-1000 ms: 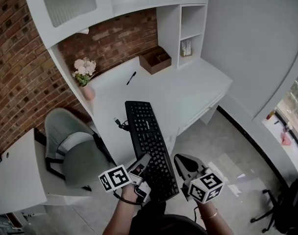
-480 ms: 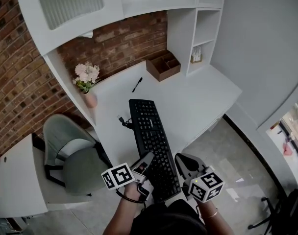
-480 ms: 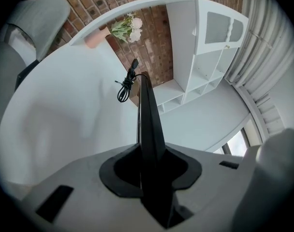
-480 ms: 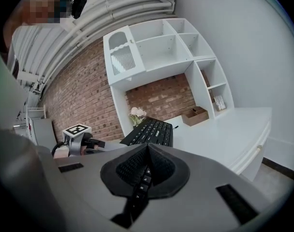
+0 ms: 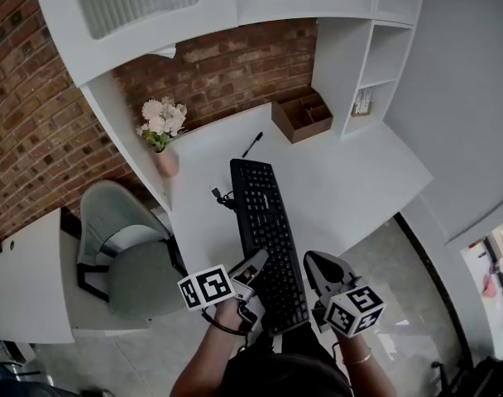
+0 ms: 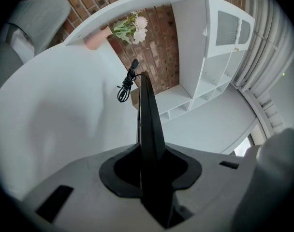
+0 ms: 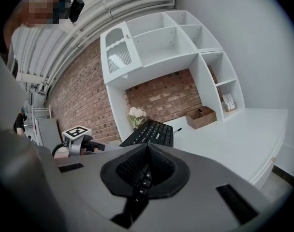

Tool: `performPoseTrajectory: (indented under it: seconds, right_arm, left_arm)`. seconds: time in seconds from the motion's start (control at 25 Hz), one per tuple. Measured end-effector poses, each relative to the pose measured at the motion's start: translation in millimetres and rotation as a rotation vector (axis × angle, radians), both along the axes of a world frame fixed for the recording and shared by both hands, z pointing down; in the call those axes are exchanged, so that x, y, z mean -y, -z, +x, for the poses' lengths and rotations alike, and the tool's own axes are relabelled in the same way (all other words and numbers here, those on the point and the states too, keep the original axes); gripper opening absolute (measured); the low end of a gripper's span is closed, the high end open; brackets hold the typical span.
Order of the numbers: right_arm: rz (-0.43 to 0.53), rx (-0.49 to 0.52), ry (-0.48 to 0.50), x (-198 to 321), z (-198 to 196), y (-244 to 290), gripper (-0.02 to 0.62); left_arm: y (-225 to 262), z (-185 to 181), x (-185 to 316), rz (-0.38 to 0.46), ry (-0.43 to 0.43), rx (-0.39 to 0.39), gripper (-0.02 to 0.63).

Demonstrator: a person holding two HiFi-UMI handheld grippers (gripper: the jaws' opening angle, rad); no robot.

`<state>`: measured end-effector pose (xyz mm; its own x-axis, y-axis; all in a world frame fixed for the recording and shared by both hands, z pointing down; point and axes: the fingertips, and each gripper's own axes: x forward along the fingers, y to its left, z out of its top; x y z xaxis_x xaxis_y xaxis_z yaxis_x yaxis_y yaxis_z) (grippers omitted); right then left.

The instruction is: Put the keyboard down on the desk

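- The keyboard [image 5: 268,230] has been carried farther in over the desk [image 5: 359,180] during the last second. Its far end now lies nearer the pen [image 5: 252,145] than it did a moment ago.
- The near end is still gripped from both sides. The left gripper [image 5: 251,270] is clamped on the left edge, and the right gripper [image 5: 314,265] is clamped on the right edge, with keys seen between its jaws. Neither grip has been loosened.
- The keyboard is held lengthwise, running from near to far. Its far half is above the desk top and its near end projects past the desk's near edge, over the floor.
- The coiled cable [image 5: 223,197] is seen at the far left corner of the keyboard. Whether it rests on the desk cannot be told.
- The approach is judged nearly complete, but the keyboard is not yet set down.
- A little more travel to the far side, then a lowering, is judged to be needed before the jaws can be opened.
- The vase of flowers [image 5: 163,135] at the far left and the wooden organiser [image 5: 303,116] at the far right are well clear of the path.
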<state>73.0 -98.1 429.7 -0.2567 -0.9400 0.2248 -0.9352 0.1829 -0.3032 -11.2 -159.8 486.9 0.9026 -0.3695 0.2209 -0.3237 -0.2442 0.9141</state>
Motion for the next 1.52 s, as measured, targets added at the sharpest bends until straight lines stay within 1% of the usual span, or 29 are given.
performPoseTrajectory:
  seconds: [0.44,0.72,0.92,1.16,1.52]
  right_arm:
    - [-0.038,0.025,0.153,67.8,42.8,-14.4,0.005]
    - [-0.066,0.037,0.243,100.0,56.8,-26.2,0.005]
    - [-0.084,0.043,0.289,120.1,59.3,-35.7,0.005]
    - [-0.1,0.046,0.327,139.0,57.0,-43.1,0.005]
    - [-0.127,0.05,0.35,157.5,59.3,-52.3,0.005]
  left_arm:
    - [-23.3,33.1,47.3,-0.061,0.146,0.006,0.101]
    - [-34.9,47.2,72.9,-0.087,0.216,-0.004,0.101]
    - [-44.3,51.8,91.1,-0.103,0.237,-0.024,0.101]
    - [-55.6,53.2,109.9,-0.105,0.236,-0.017,0.101]
    - [-69.3,56.8,131.2,-0.134,0.26,-0.021,0.101]
